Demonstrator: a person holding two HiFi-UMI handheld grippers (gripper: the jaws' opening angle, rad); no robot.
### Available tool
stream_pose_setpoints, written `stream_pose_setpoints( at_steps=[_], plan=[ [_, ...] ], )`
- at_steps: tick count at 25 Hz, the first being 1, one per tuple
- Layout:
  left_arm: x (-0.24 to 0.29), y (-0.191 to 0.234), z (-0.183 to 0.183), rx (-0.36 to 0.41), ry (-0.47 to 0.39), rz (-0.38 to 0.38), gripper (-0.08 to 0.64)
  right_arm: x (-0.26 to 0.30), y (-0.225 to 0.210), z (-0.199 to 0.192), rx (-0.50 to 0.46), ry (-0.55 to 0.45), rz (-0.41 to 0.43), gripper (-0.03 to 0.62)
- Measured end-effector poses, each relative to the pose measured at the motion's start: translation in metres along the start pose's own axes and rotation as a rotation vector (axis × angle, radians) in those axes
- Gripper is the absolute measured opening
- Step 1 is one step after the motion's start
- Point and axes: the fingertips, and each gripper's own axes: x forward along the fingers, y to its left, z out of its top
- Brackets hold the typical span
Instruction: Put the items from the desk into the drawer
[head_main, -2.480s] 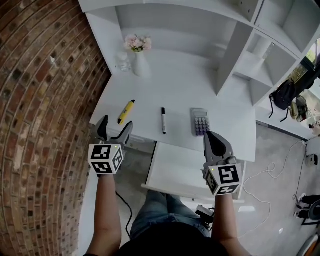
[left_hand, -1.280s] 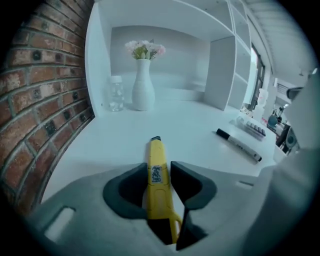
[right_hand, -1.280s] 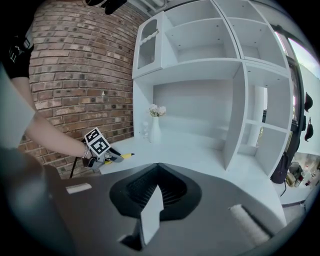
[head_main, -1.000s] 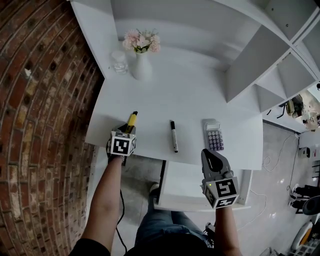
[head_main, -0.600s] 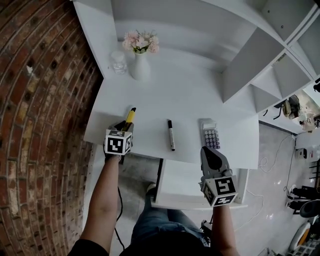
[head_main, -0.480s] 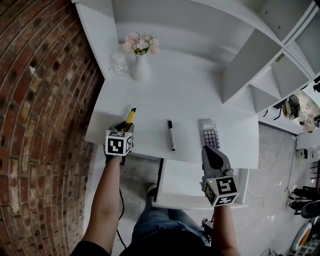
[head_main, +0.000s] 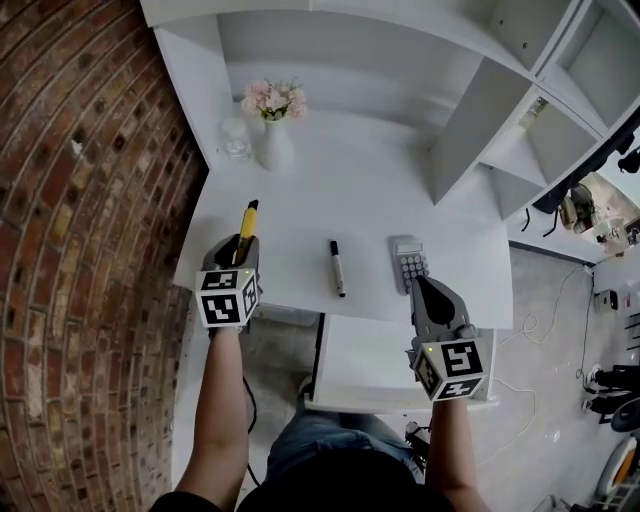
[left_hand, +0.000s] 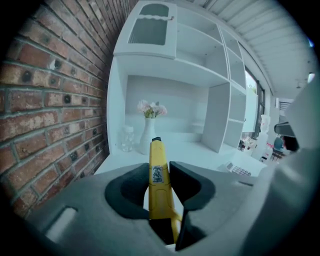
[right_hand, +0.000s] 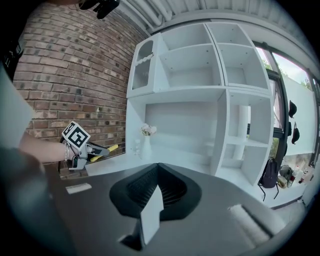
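Above the desk, left gripper clamps a yellow tool

white desk: flower vase, glass jar at back; marker, calculator near front.

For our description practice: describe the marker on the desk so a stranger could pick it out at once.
Start at the white desk and go to its front edge, just above the open drawer. The marker lies flat there, left of the calculator. It is the only slim stick with a black cap and a pale body.
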Motion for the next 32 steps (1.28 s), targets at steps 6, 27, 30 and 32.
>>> stream_pose_setpoints(
  at_steps=[6, 27, 30, 32],
  plan=[
    [-0.044, -0.013, 0.029, -0.011, -0.127, 0.022, 0.126, -0.014, -0.009, 0.021, 0.020, -0.072, -0.025, 0.009],
    [-0.145, -0.157, 0.084, 0.056, -0.340, 0.088, 0.126, -0.121, -0.106, 0.017, 0.052, -0.176, 0.000, 0.009],
    [-0.158, -0.181, 0.083, 0.063, -0.352, 0.098, 0.126, -0.135, -0.118, 0.012, 0.055, -0.183, 0.019, 0.009],
    [-0.167, -0.196, 0.082, 0.065, -0.362, 0.105, 0.126, -0.145, -0.124, 0.010, 0.057, -0.191, 0.034, 0.009]
  ],
)
